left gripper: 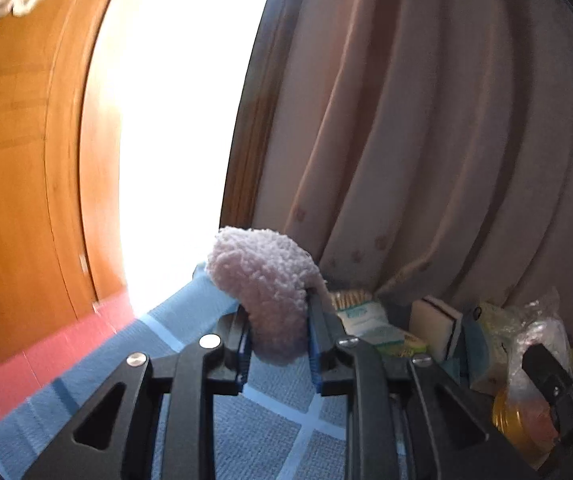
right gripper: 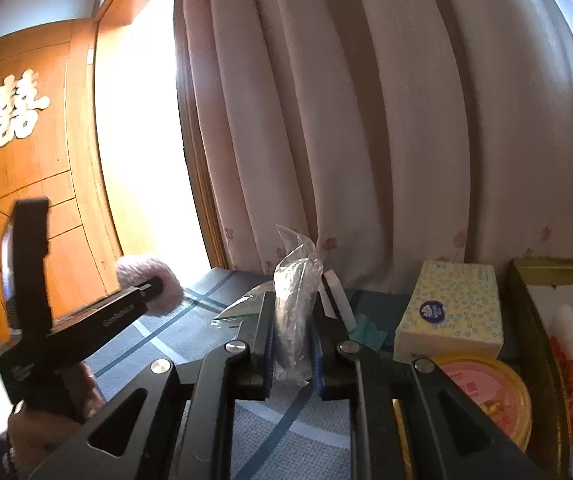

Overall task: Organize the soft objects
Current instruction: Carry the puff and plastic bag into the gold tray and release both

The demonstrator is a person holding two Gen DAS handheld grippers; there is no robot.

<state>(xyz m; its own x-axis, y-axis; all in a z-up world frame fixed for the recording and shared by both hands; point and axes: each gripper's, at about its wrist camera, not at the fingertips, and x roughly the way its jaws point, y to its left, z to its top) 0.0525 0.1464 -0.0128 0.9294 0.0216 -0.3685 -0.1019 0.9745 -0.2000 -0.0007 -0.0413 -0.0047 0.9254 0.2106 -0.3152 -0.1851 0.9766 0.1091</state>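
You hold one pink fluffy pad (left gripper: 264, 292) clamped in your left gripper (left gripper: 279, 334), bulging toward 12 o'clock beyond its fingertips. Your right gripper (right gripper: 292, 332) pinches one clear plastic bag (right gripper: 295, 300), upright between its jaws. One tissue pack (right gripper: 452, 312) sits at 3 o'clock.

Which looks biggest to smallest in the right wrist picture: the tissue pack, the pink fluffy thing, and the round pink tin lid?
1. Tissue pack.
2. Round pink tin lid, though partly hidden and closer to the camera, so these two are hard to rank.
3. Pink fluffy thing, smallest, partly covered and farther off.
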